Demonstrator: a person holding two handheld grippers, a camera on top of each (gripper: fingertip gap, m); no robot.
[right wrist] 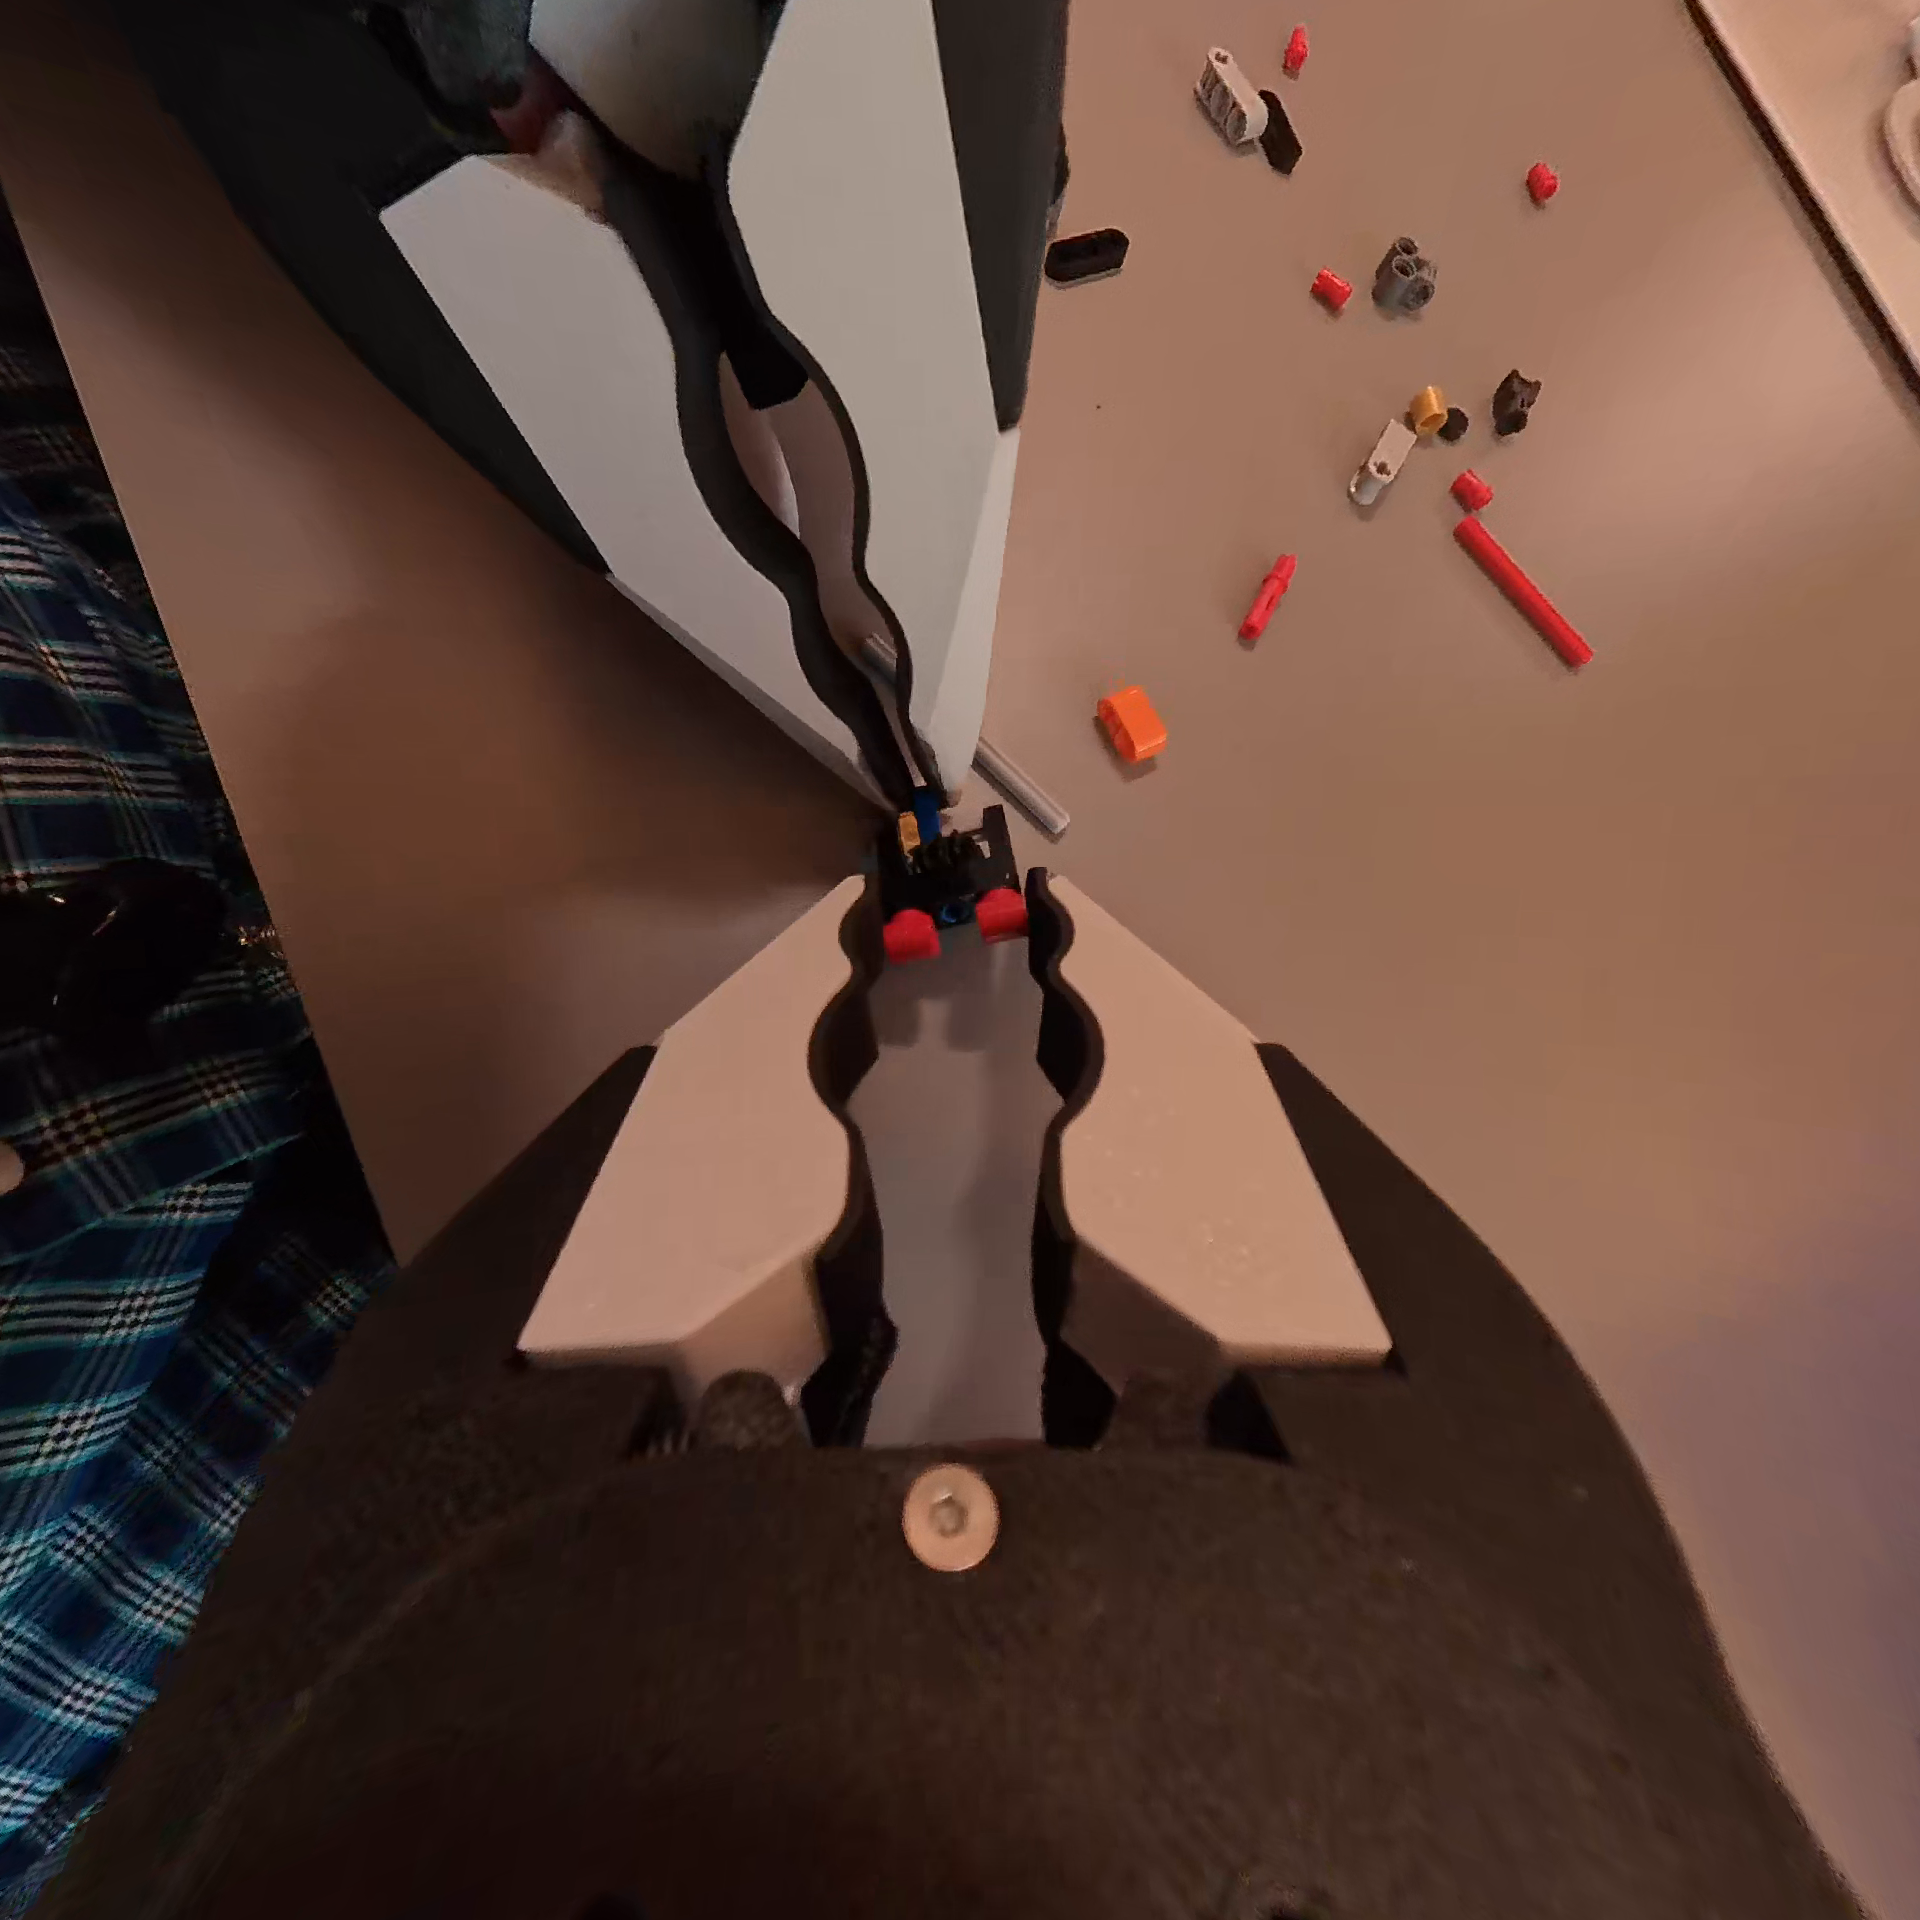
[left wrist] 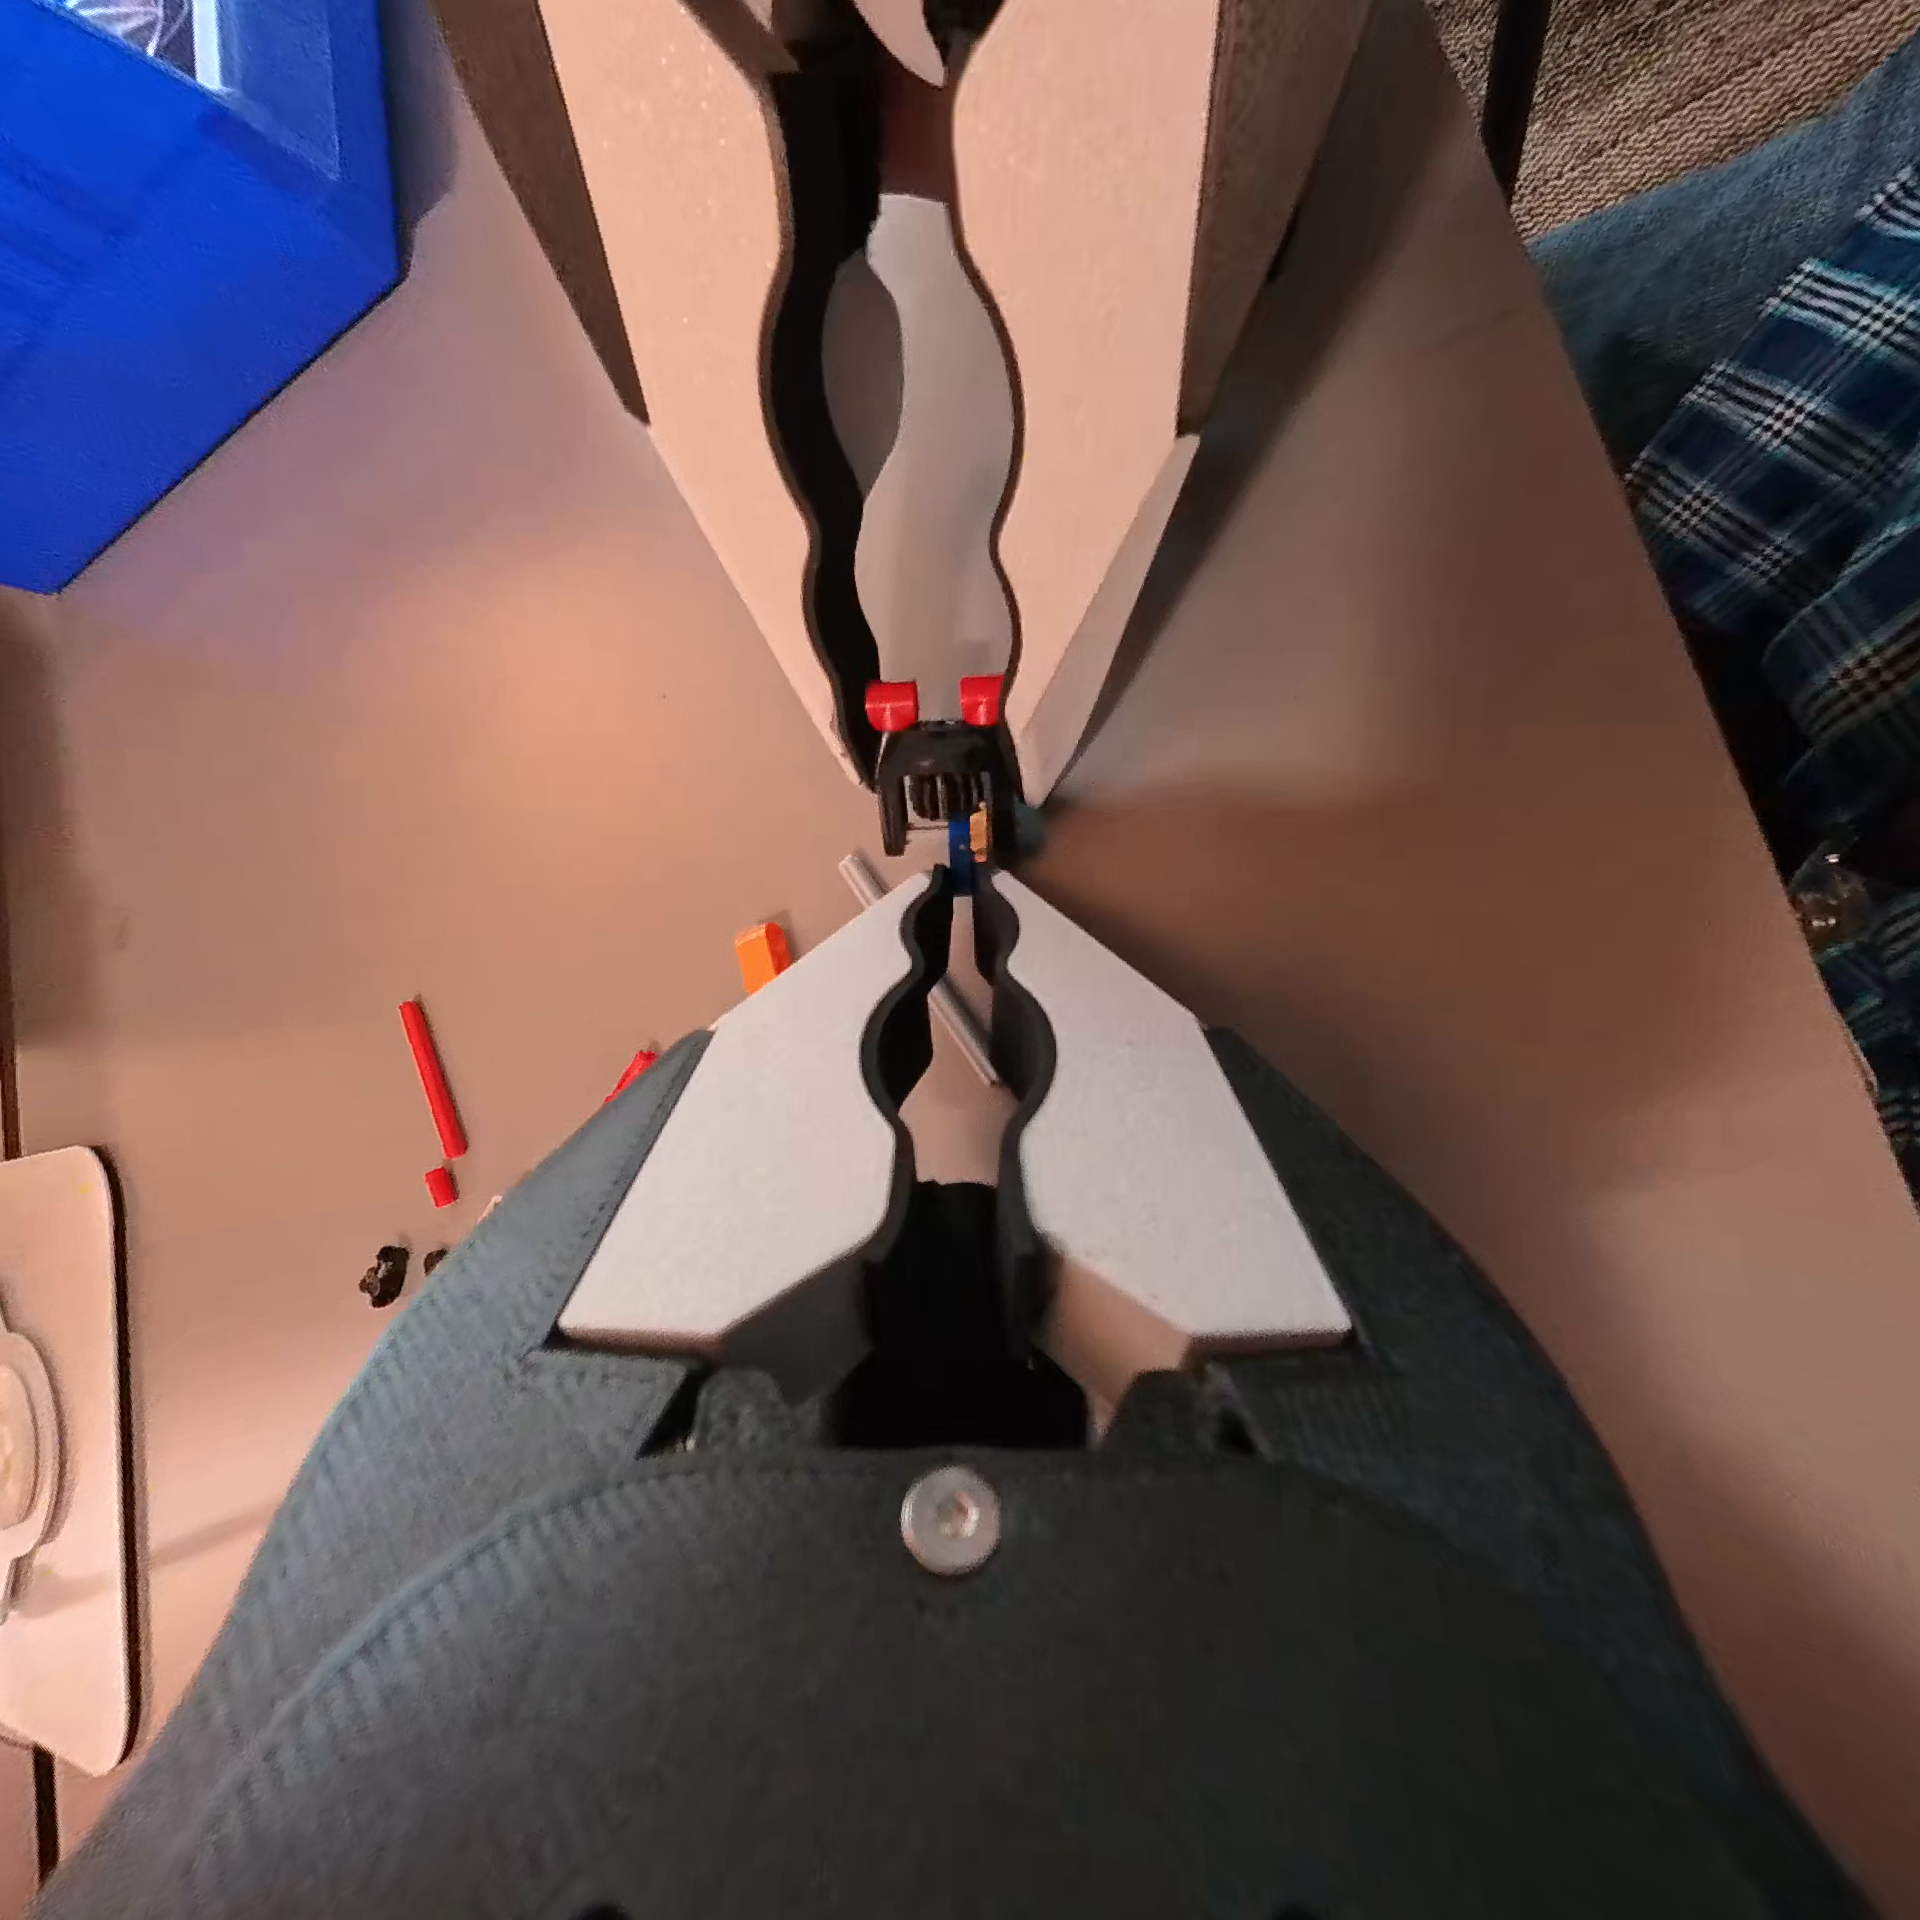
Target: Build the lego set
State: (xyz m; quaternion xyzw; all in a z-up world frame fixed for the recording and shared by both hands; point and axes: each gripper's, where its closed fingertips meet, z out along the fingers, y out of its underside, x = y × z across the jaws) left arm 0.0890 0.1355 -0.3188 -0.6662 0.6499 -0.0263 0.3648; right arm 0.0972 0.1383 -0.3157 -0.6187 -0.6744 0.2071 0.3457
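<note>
My right gripper [right wrist: 951, 899] is shut on a small black lego assembly [right wrist: 948, 873] with a dark gear and two red pieces on its near side. In the left wrist view it reaches in from the top [left wrist: 940, 779] with the assembly [left wrist: 935, 774] at its tips. My left gripper [left wrist: 961, 883] is shut on a small blue pin [left wrist: 964, 850] and holds its end against the assembly next to a small yellow part. In the right wrist view the left gripper [right wrist: 914, 784] comes in from above with the blue pin [right wrist: 925, 816] at its tips. Both are held above the tan table [left wrist: 416, 727].
Loose parts lie on the table: an orange brick [right wrist: 1132, 724], a long red axle [right wrist: 1522, 592], a grey axle [right wrist: 1023, 790], small red pins, and grey and black connectors [right wrist: 1408, 275]. A blue box [left wrist: 156, 291] stands far left. A plaid sleeve [left wrist: 1787, 499] is at the table edge. My left and right fingertips are right by each other. Left tips and right tips are each some 4 centimetres from the orange brick [right wrist: 1132, 724]. Seen from the left wrist view [left wrist: 764, 949] as well.
</note>
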